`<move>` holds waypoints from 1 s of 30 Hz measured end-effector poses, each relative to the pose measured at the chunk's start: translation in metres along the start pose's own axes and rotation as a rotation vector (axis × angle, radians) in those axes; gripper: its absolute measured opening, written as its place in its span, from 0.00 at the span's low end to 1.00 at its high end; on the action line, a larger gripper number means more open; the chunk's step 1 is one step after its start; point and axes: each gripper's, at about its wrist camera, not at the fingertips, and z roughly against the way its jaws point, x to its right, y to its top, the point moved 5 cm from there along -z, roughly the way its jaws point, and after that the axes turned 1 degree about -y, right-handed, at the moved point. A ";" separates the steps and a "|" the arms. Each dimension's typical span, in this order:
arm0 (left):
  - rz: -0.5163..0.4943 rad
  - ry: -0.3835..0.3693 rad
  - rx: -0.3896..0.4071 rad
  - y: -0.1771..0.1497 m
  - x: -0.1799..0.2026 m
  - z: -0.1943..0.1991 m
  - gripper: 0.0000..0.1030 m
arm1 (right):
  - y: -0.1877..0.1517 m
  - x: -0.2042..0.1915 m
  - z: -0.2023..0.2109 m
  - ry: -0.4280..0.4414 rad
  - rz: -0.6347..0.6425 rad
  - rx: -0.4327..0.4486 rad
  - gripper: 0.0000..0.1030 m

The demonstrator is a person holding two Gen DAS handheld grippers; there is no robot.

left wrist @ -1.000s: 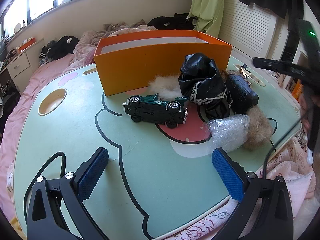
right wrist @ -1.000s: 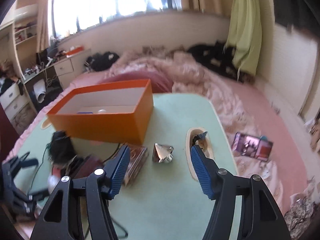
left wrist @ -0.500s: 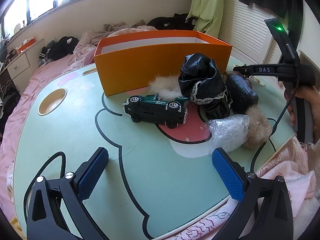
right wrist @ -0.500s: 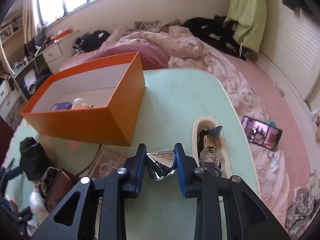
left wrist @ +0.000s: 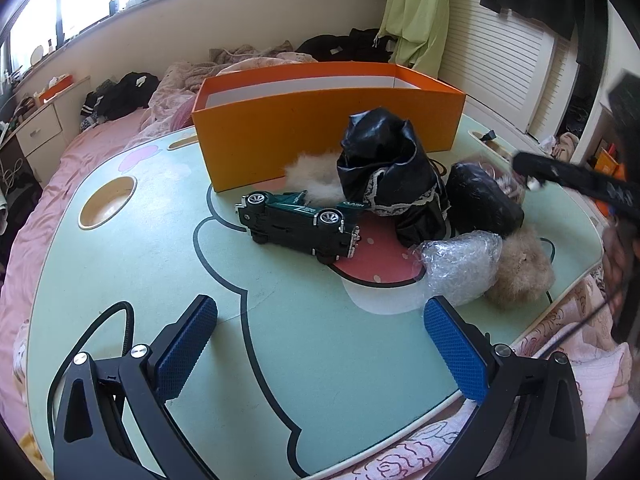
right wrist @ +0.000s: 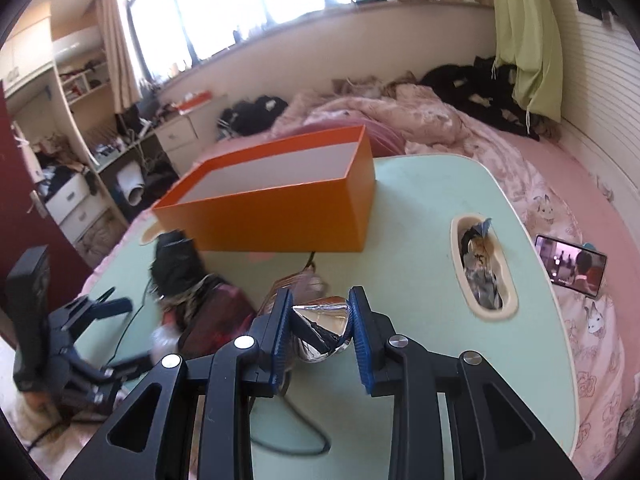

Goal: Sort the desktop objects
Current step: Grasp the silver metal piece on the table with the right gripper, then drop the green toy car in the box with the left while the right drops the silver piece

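My right gripper (right wrist: 320,330) is shut on a shiny silver foil packet (right wrist: 322,330) and holds it above the green table (right wrist: 432,200). The open orange box (right wrist: 280,208) stands beyond it; it also shows in the left wrist view (left wrist: 320,120). My left gripper (left wrist: 320,344) is open and empty over the table's near side. Ahead of it lie a green toy car (left wrist: 298,220) on its side, a black lace-trimmed bag (left wrist: 384,172), a black pouch (left wrist: 484,204), a bubble-wrap bundle (left wrist: 460,268) and a tan fluffy toy (left wrist: 520,268).
A white fluffy item (left wrist: 312,172) lies against the box. A table recess (right wrist: 482,268) holds scraps. A round recess (left wrist: 106,202) is at the table's left. A phone (right wrist: 570,266) lies on the pink bedding. A cable (right wrist: 296,432) crosses the table.
My right gripper closed on the silver packet and lifted it, pulling back from the box. The left gripper has not moved.
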 end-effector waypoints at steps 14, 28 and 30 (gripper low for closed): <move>0.085 0.024 0.002 0.043 -0.015 -0.006 1.00 | -0.036 -0.021 -0.002 -0.022 0.066 0.004 0.26; -0.008 0.029 -0.115 0.049 -0.009 -0.042 0.79 | -0.041 -0.026 -0.003 -0.018 0.075 0.015 0.27; 0.009 -0.002 -0.096 0.048 -0.010 -0.039 0.72 | -0.041 -0.026 -0.003 -0.018 0.074 0.016 0.27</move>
